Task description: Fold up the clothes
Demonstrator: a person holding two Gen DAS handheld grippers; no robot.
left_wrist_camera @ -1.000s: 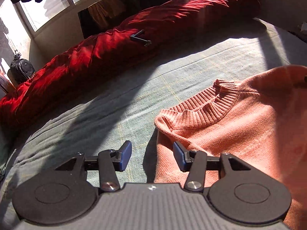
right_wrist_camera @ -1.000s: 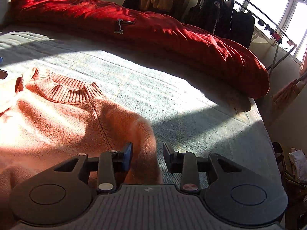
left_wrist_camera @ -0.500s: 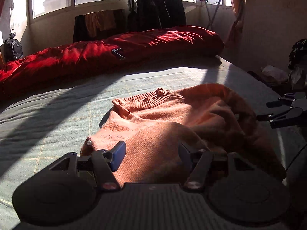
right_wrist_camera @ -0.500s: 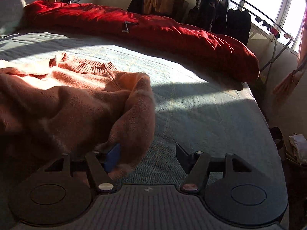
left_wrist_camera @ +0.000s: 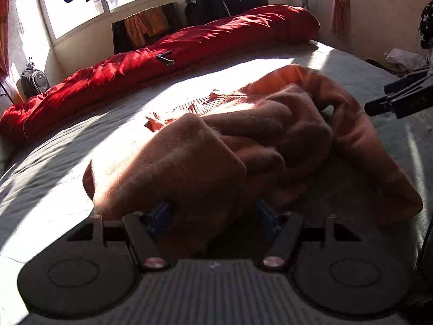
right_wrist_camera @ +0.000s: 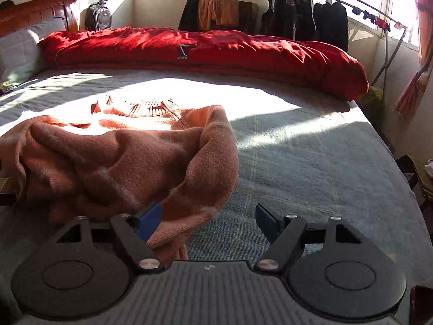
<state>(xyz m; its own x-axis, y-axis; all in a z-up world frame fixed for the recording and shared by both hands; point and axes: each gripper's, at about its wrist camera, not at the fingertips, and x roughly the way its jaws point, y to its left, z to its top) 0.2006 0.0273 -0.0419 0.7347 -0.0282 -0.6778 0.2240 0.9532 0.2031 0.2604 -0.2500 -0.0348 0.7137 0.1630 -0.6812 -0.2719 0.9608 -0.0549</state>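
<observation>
While the sweater (right_wrist_camera: pixel 119 149) lies bunched on the near half of the bed (right_wrist_camera: pixel 311 146), its ribbed collar (right_wrist_camera: pixel 143 105) toward the far edge and its lower part heaped back over the chest, the fold looks just laid and not yet tidy. At the left gripper (left_wrist_camera: pixel 213 211) a thick roll of knit sits between jaws standing fairly wide; whether the pads press it I cannot tell, since the cloth hides them. The right gripper (right_wrist_camera: pixel 208 216) is opening: its jaws are wide, a flap of hem drapes against the blue pad (right_wrist_camera: pixel 150 220) on one side, and the other finger is clear of the cloth, so nothing is clamped there. My reading is that the bottom has been brought up and is being let go. Next would come drawing both tools clear without dragging the knit, then flattening the lumps and squaring the edges. Along the far edge lies a red duvet (right_wrist_camera: pixel 216 48); beyond it jackets (right_wrist_camera: pixel 303 13) hang on a rack by the windows.
</observation>
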